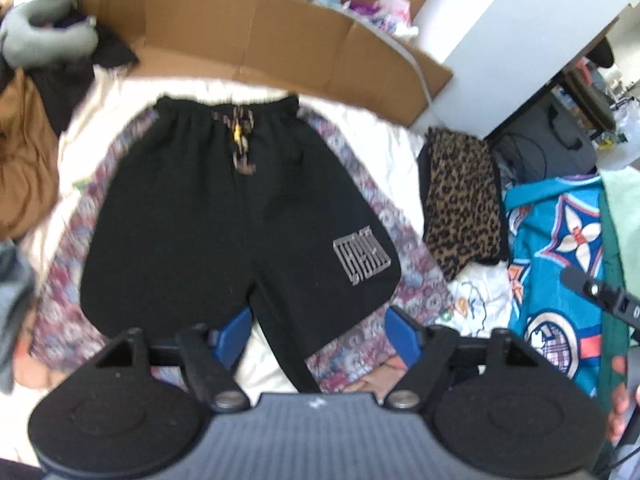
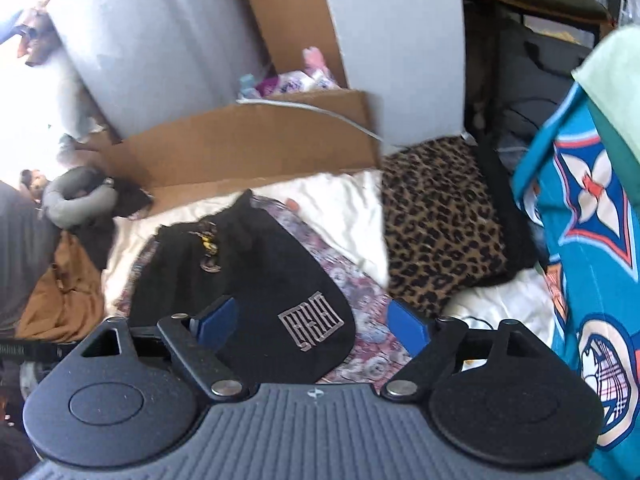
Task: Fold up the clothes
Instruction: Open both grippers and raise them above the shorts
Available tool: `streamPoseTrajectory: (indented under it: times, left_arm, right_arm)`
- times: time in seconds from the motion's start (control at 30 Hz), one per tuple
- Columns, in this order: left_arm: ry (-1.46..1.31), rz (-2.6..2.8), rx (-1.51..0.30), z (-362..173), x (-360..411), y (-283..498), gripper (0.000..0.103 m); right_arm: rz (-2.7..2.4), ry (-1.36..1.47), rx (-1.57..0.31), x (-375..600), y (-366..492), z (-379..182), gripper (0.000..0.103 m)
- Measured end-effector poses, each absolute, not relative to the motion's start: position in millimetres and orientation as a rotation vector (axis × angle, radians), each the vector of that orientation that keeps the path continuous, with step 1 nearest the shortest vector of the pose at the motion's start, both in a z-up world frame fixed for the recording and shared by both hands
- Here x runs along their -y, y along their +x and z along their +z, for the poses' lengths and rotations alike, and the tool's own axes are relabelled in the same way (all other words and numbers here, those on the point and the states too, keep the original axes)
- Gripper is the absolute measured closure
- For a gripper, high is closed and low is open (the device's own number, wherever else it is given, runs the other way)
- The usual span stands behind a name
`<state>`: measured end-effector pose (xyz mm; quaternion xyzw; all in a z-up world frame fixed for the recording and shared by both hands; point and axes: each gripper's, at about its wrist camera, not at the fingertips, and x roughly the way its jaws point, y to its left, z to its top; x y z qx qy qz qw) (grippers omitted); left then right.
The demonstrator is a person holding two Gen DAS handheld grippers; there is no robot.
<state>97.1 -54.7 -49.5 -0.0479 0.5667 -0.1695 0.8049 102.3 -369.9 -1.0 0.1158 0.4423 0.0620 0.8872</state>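
Observation:
Black shorts [image 1: 224, 216] with a silver logo patch [image 1: 362, 258] and a patterned drawstring lie spread flat, waistband at the far side, on a floral cloth [image 1: 64, 288] over white bedding. My left gripper [image 1: 320, 336] hovers open over the leg hems, blue fingers [image 1: 406, 334] apart with nothing between them. In the right wrist view the same shorts [image 2: 256, 292] show from their right side, and my right gripper [image 2: 314, 324] is open above the leg with the logo patch [image 2: 312, 326].
A folded leopard-print garment [image 1: 464, 200] lies right of the shorts. A teal patterned fabric [image 1: 560, 272] hangs at the far right. A brown garment [image 1: 24, 168] and a grey neck pillow [image 1: 44, 36] sit left. Cardboard [image 1: 256, 36] lines the far edge.

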Motion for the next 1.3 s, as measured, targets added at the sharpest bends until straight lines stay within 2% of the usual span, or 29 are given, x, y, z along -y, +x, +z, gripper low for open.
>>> streamPoseTrajectory:
  times: [0.17,0.23,0.33,0.53,0.63,0.73,0.93,1.3]
  left_arm:
    - [-0.051,-0.375,-1.16,0,44,115,0.025]
    - [-0.046,-0.37,-1.136,19,38,121,0.02]
    - [0.002,-0.364,-1.096,48,28,127,0.019]
    - [0.032,-0.358,-1.068,97,3,147,0.019]
    - [-0.005,-0.361,-1.07,118,-16,158,0.018]
    - [-0.037,-0.34,-1.06,136,-33,172,0.017]
    - [-0.072,-0.251,-1.047,148,-54,196,0.015]
    - [-0.09,-0.114,-1.068,137,-72,238,0.015]
  right_arm:
    - [0.139,0.266,-0.889,368,105,39,0.012]
    - [0.135,0.288,-0.875,370,106,54,0.011]
    - [0.122,0.316,-0.861,374,108,74,0.009]
    - [0.118,0.364,-0.878,379,114,95,0.009]
    - [0.139,0.507,-0.912,389,121,105,0.009]
    - [0.18,0.527,-0.915,387,128,121,0.008]
    - [0.243,0.52,-0.893,380,142,126,0.006]
    - [0.285,0.509,-0.941,359,200,88,0.006]
